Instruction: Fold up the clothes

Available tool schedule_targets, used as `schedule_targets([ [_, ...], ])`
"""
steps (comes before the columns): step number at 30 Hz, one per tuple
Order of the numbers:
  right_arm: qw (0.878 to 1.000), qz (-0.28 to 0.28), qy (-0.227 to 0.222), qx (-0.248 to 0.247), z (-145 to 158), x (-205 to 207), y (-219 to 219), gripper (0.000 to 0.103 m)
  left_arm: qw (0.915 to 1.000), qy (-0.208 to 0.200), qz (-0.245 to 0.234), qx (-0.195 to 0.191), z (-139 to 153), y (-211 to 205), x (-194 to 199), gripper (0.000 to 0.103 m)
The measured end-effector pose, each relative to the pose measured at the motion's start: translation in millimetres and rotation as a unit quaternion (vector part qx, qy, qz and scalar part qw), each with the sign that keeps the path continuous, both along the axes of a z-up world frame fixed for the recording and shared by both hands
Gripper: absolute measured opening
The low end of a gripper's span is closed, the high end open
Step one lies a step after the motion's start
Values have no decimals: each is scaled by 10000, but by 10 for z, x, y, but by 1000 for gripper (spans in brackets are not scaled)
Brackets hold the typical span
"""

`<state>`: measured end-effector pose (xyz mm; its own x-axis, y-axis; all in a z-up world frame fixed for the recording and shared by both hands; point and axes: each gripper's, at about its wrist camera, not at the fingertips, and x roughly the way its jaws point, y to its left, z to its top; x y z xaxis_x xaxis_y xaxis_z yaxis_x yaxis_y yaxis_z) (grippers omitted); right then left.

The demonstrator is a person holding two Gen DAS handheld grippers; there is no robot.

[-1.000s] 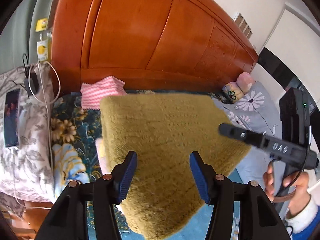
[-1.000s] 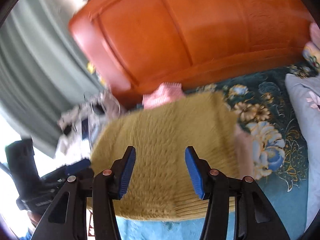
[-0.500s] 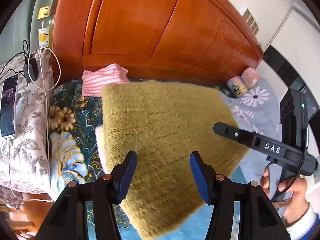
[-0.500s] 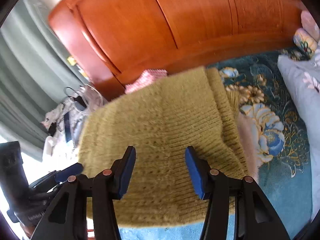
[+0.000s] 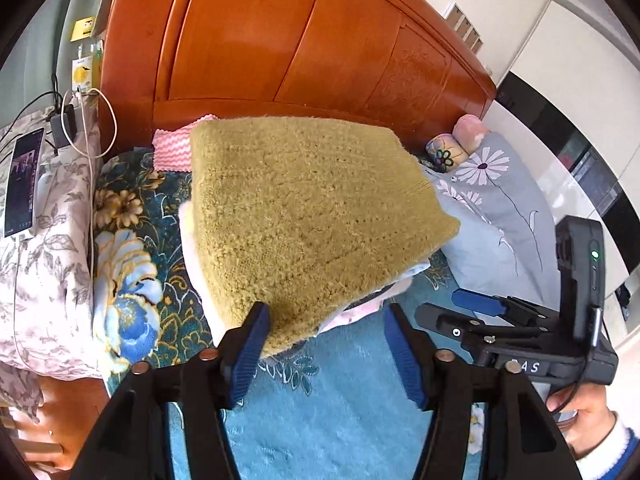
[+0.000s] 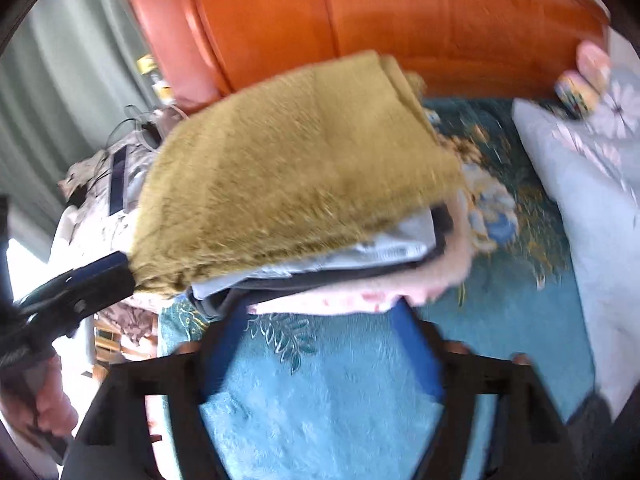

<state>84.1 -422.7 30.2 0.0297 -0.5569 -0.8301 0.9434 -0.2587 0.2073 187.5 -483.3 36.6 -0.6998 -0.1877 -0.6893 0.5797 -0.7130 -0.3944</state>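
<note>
A folded mustard-yellow knit sweater [image 5: 304, 208] lies on top of a stack of folded clothes [image 6: 360, 256] on the blue bedspread [image 5: 344, 404]; white, grey, dark and pink layers show beneath it. My left gripper [image 5: 326, 330] is open and empty, just in front of the stack's near corner. My right gripper [image 6: 320, 320] is open and empty, at the stack's near edge; the view is blurred. The right gripper also shows in the left wrist view [image 5: 480, 308], and the left gripper's finger shows in the right wrist view [image 6: 104, 276].
An orange wooden headboard [image 5: 280, 40] stands behind the stack. A pink zigzag cloth [image 5: 172, 148] lies by it. A grey flowered pillow [image 5: 500, 208] is to the right. A floral quilt with a phone [image 5: 22, 184] and cables lies to the left.
Both grippers have pulled back toward me from over the sweater. The stack's lower layers and near edge now show. The right wrist view has swung and blurred.
</note>
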Motion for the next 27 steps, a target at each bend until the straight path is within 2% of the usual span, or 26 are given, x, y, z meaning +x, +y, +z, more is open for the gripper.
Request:
schedule_targets([
  [3,9995,-156,-272,-25,-44,-24,-56,86,10000,75,23,10,-25,-3,70,77],
  [7,9989,-342,-308,83,-91,5,-183,86,9995,162,138,244,-148,-72,139,84],
  [10,9989,-404,-222,117,-120,44,-241,86,9997,110,137,173,-228,-51,141,89],
  [14,9990,-409,38,197,-168,117,-247,86,9999,49,31,89,-327,0,114,102],
  [21,9980,-431,442,164,-215,154,-209,86,10000,5,-22,57,-447,38,30,103],
  [27,9972,-441,569,182,-244,172,-218,86,9999,95,74,38,-523,39,68,103],
])
